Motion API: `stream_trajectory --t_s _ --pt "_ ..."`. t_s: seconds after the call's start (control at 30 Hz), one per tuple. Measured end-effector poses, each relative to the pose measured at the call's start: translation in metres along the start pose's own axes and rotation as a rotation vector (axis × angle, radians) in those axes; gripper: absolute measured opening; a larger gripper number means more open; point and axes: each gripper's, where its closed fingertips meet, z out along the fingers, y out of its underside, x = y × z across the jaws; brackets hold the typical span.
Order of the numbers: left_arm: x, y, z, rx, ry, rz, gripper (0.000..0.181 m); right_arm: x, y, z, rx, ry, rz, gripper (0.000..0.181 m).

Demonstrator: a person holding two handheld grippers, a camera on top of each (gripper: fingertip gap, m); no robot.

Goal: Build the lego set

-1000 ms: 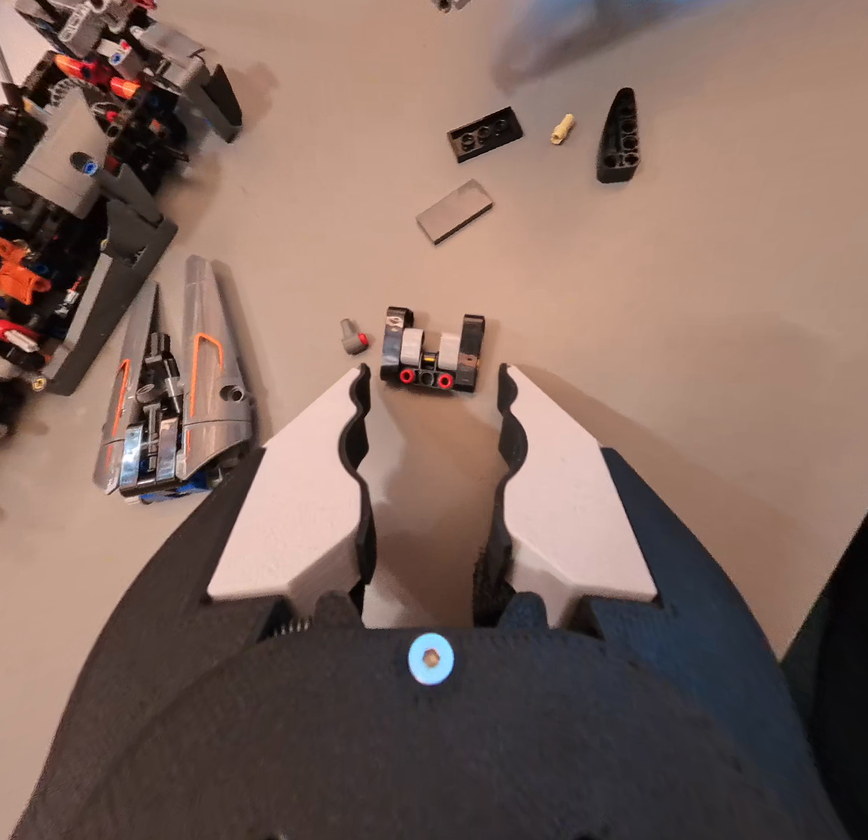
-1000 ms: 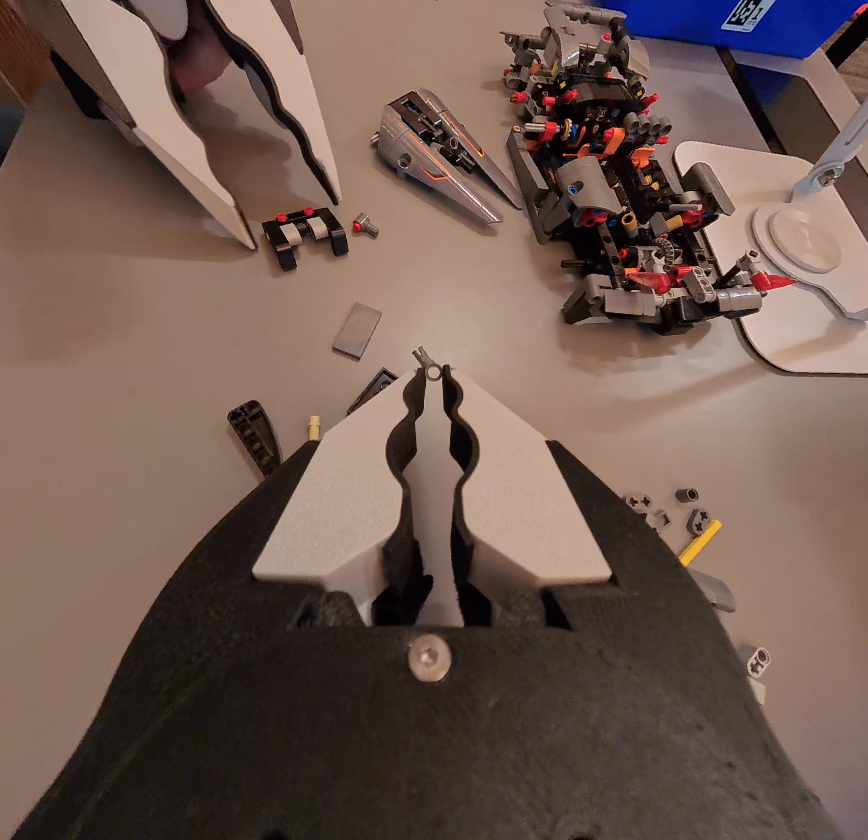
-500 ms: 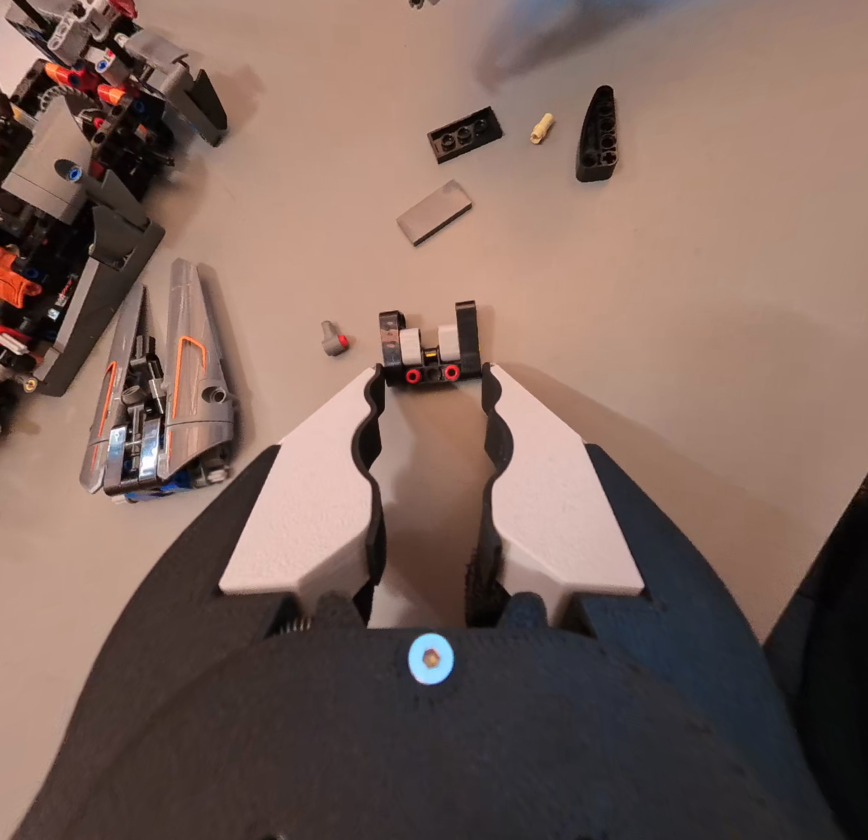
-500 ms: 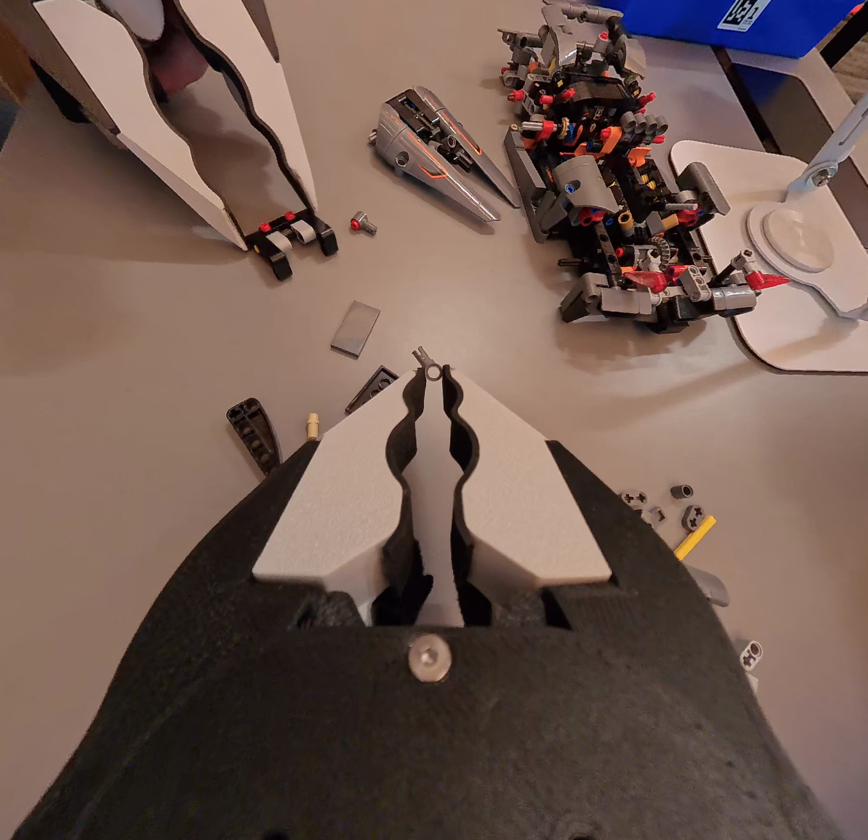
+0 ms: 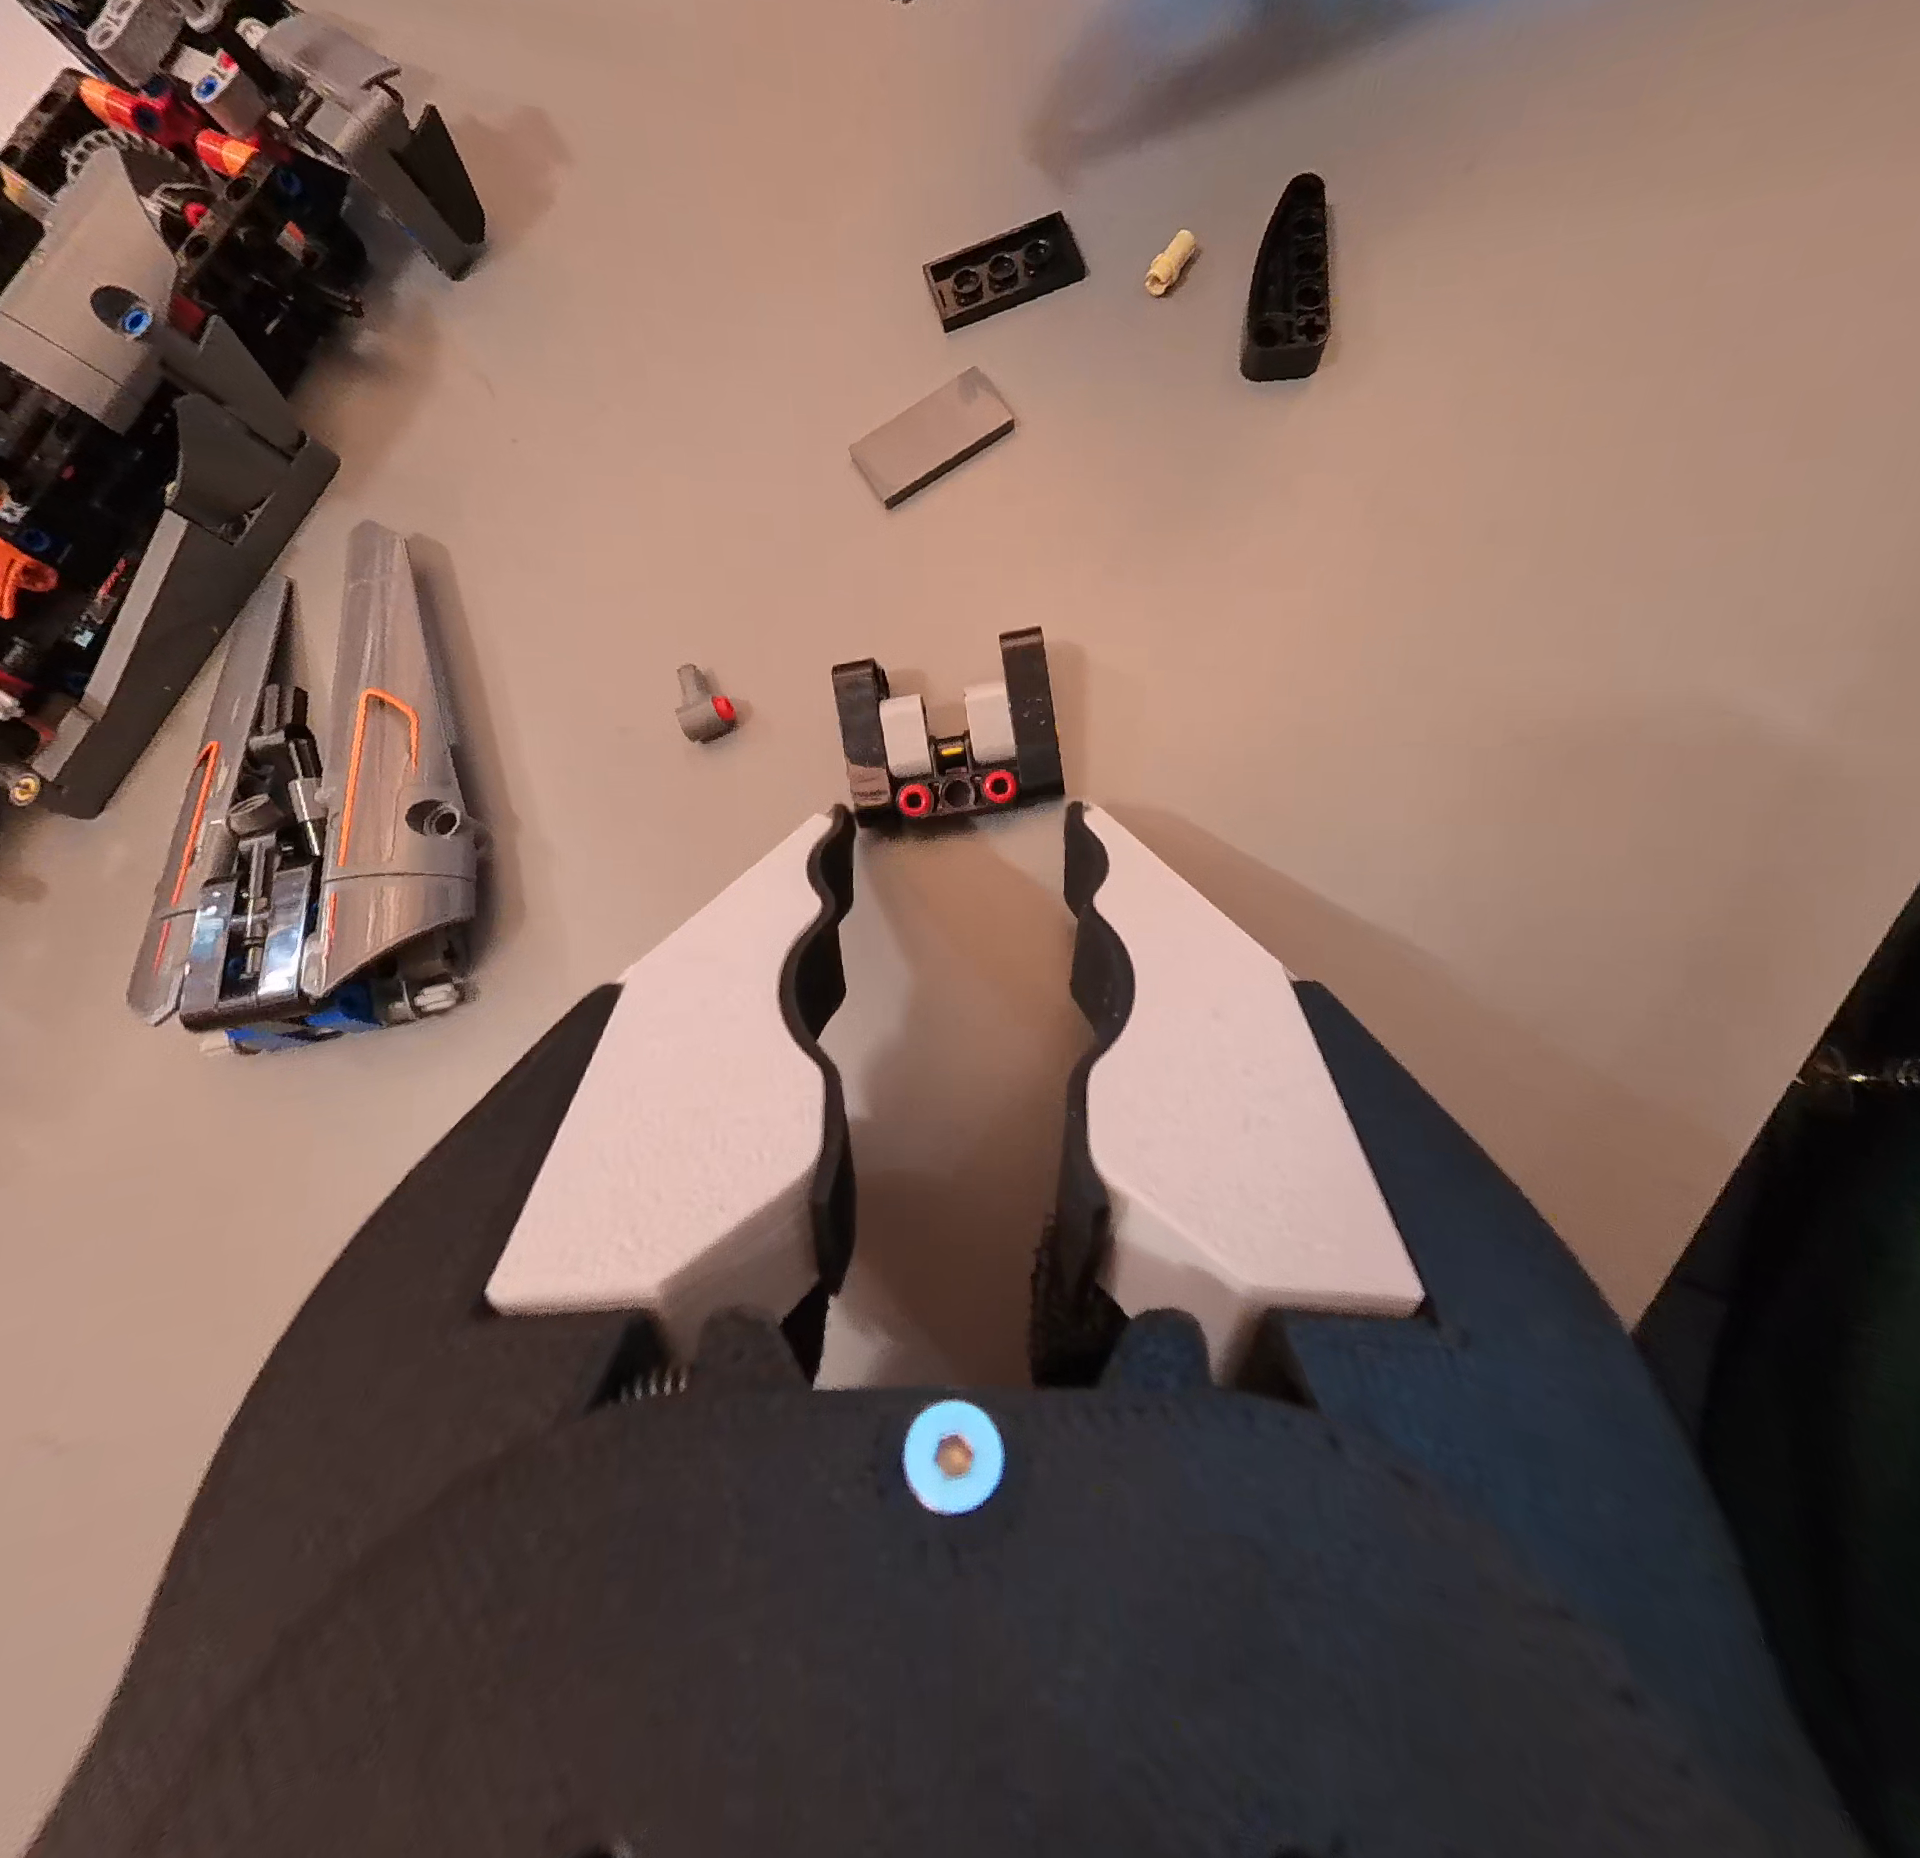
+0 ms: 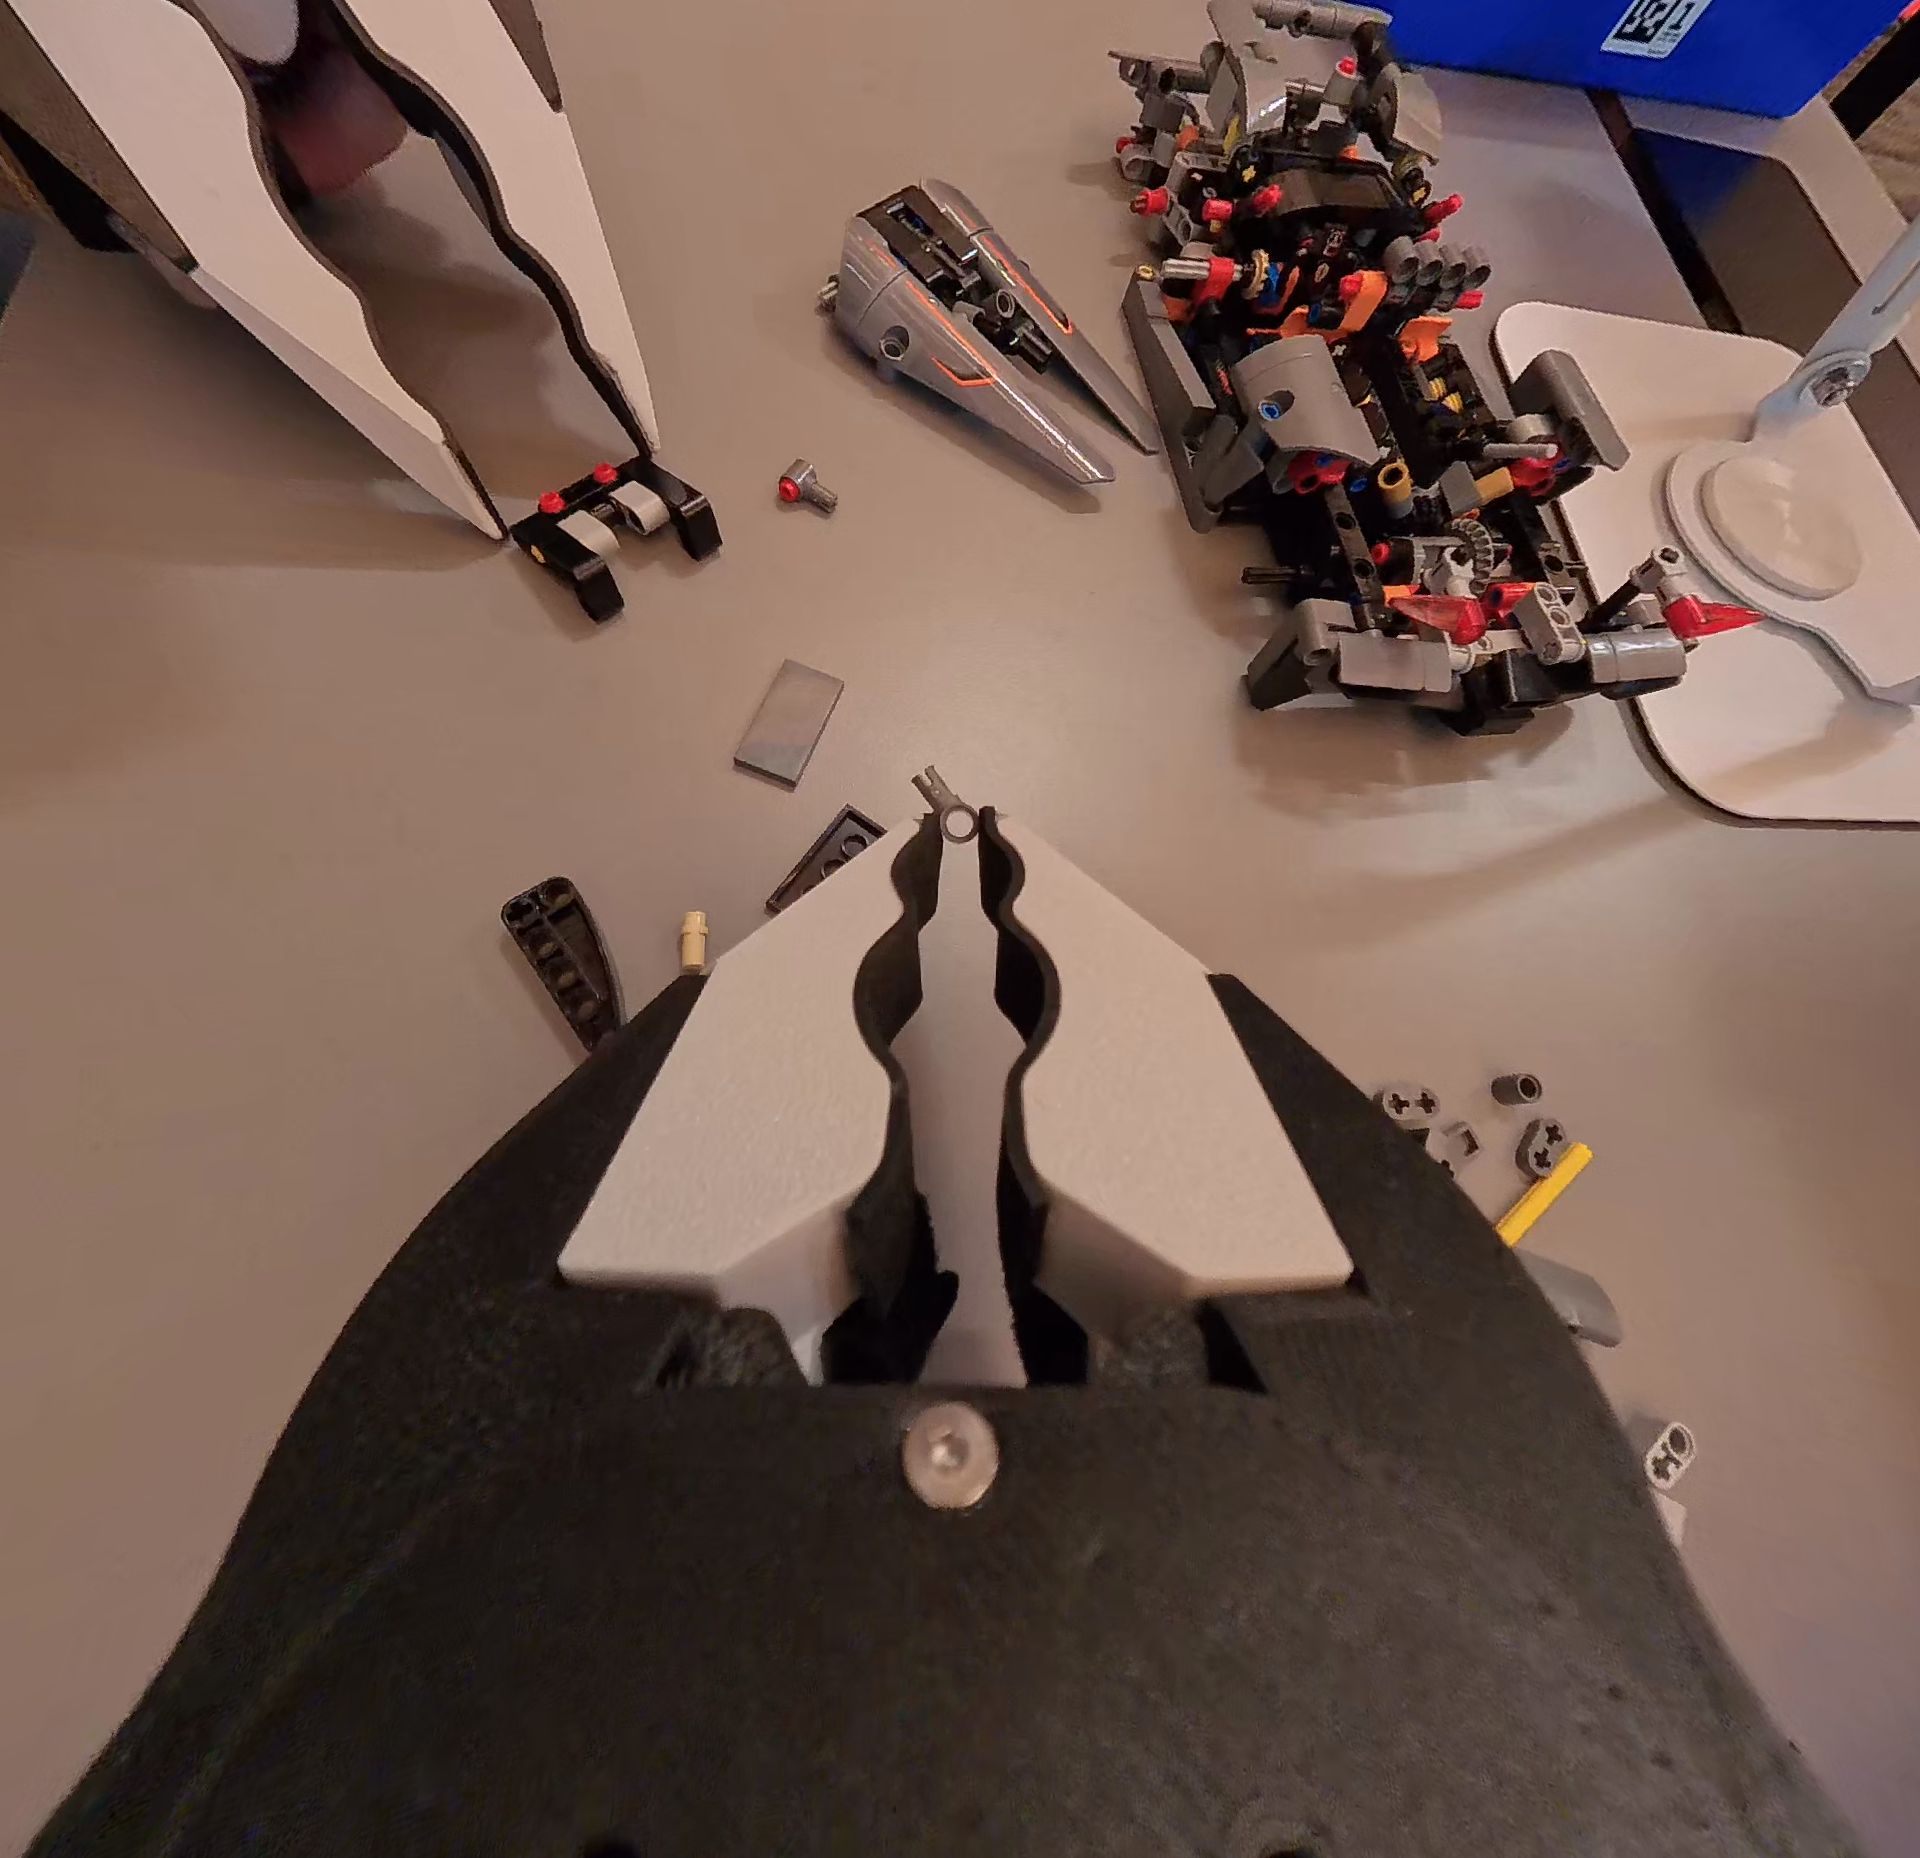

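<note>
— Left tool, state and position?

— The left gripper (image 5: 958,821) is seen spread wide, nothing held. Its tips are set at the near corners of a small black U-shaped assembly (image 5: 948,743) with red pins, which lies on the grey table (image 5: 1455,665); actual contact cannot be determined. Just left of the tips a small grey connector with a red end (image 5: 707,715) is noted. Farther left, a grey wedge-shaped section with orange lines (image 5: 312,811) is recorded, and beyond it the main car build (image 5: 156,354).

— Ahead of that tool?

— A flat grey tile (image 5: 932,437), then a black studded plate (image 5: 1004,270), a tan pin (image 5: 1171,262) and a black curved beam (image 5: 1288,281) to the right of it.

— Right tool?

— The right gripper (image 6: 960,823) is closed narrowly on a small grey pin connector (image 6: 951,809), pinched at the very tips. Loose grey bushes and a yellow axle (image 6: 1543,1190) are seen to its right — the car build is ahead and right, beside a white stand base (image 6: 1704,728).
</note>
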Motion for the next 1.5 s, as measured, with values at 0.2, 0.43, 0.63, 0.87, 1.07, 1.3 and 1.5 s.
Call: stream_trajectory --t_s 0.2,0.43,0.63,0.87,1.07,1.3,1.5 --pt "0.0 0.002 -0.002 0.005 -0.005 -0.006 0.041 0.0 0.0 0.0 -0.001 -0.001 -0.001 0.005" --pt "-0.006 0.008 -0.01 0.001 -0.024 -0.016 0.042 0.001 -0.003 -0.003 0.011 0.01 -0.004 0.005" --pt "-0.008 0.008 -0.009 -0.005 -0.027 -0.013 0.043 0.001 -0.002 -0.003 0.006 0.008 -0.004 0.005" --pt "-0.003 0.003 -0.003 0.005 -0.022 -0.003 0.046 0.001 -0.003 -0.003 0.008 0.011 -0.005 0.005" --pt "-0.003 -0.004 0.004 0.027 -0.028 -0.018 0.047 0.001 -0.002 -0.002 0.002 0.009 -0.006 0.005" --pt "0.001 -0.01 0.009 0.038 -0.024 -0.006 0.04 0.002 0.0 -0.002 -0.001 0.009 -0.001 0.005" --pt "-0.007 -0.01 0.005 0.047 -0.056 -0.014 0.039 0.001 0.0 -0.001 -0.001 0.007 -0.003 0.005"
